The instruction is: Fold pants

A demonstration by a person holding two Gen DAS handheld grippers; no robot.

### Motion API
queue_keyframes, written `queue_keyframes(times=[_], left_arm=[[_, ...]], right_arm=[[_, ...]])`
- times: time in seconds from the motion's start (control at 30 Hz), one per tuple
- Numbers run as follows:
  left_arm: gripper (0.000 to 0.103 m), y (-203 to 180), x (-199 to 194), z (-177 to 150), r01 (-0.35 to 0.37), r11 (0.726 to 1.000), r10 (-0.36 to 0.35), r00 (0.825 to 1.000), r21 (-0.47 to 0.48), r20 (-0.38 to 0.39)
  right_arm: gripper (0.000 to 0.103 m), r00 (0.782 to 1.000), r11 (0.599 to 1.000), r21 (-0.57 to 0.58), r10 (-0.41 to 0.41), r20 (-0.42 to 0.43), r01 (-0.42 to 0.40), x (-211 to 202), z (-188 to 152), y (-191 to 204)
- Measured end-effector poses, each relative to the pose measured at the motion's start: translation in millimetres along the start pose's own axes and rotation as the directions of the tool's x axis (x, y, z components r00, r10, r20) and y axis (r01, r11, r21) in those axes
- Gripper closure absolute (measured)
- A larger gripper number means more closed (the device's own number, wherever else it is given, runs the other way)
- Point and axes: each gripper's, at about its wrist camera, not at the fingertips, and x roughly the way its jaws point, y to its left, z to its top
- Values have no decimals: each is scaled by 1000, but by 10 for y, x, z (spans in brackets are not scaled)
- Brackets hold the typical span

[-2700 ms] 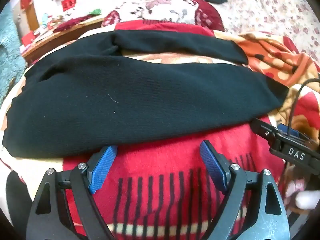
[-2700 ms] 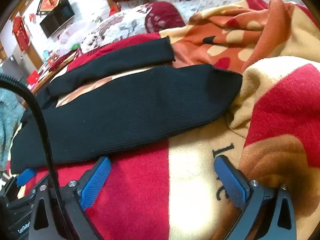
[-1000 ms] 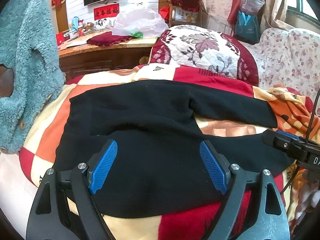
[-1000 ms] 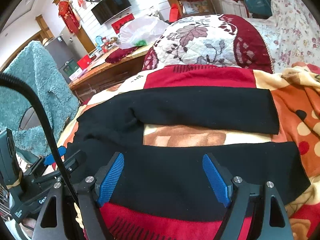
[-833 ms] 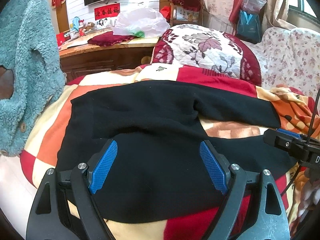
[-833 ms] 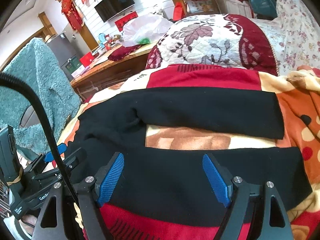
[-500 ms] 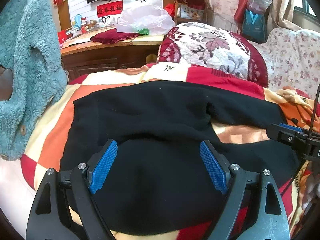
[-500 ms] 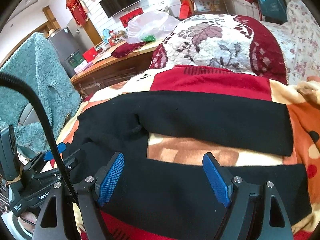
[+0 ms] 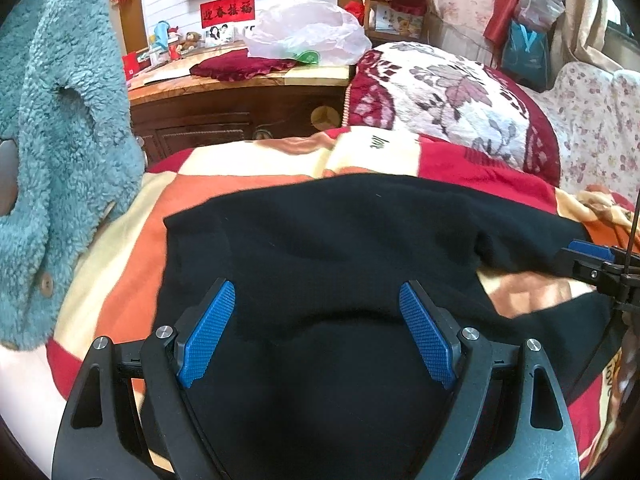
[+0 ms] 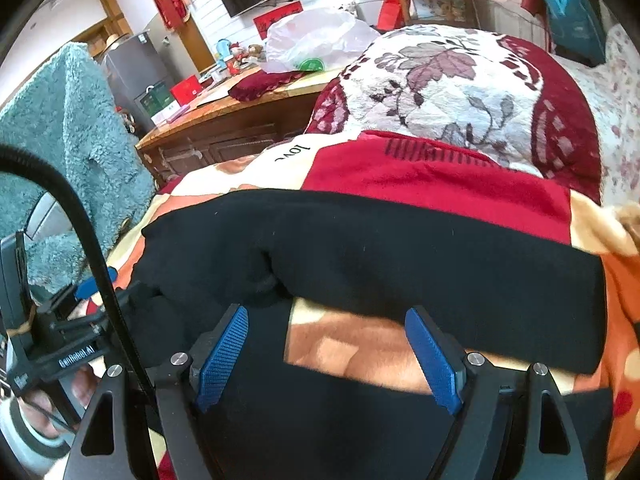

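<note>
Black pants (image 9: 320,248) lie spread flat on a red, orange and cream blanket (image 9: 248,176), waist to the left, two legs running right with a gap of blanket between them. My left gripper (image 9: 316,320) is open and empty, hovering over the seat and near leg. My right gripper (image 10: 326,344) is open and empty over the gap between the legs; the far leg (image 10: 440,272) lies just beyond its fingertips. The left gripper's body shows at the left of the right wrist view (image 10: 60,344).
A teal fleece garment (image 9: 52,152) hangs at the left. A floral red cushion (image 9: 448,92) sits behind the blanket. A wooden cabinet (image 9: 224,108) with a plastic bag (image 9: 308,36) stands at the back. A floral sofa (image 9: 600,128) is at the right.
Both grippers have risen from the blanket's near edge and moved forward over the pants. In the last second they kept moving forward, both still open.
</note>
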Motion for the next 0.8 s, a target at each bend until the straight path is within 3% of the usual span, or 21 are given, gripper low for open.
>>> queue_keyframes(times=[0.23, 0.4, 0.67, 0.8], left_arm=[[18, 285, 179, 205, 22, 998, -21, 1000, 50, -17], [18, 496, 333, 393, 92, 990, -90, 996, 111, -26], [18, 845, 688, 670, 183, 960, -167, 982, 210, -89], [18, 872, 868, 694, 257, 929, -224, 963, 265, -150]], right_arm=[[23, 1000, 996, -90, 9, -27, -11, 194, 248, -63], [23, 998, 984, -178, 5, -62, -16, 376, 520, -132], [23, 988, 972, -230, 17, -152, -52, 675, 828, -402], [23, 980, 957, -283, 7, -200, -65, 822, 866, -468]])
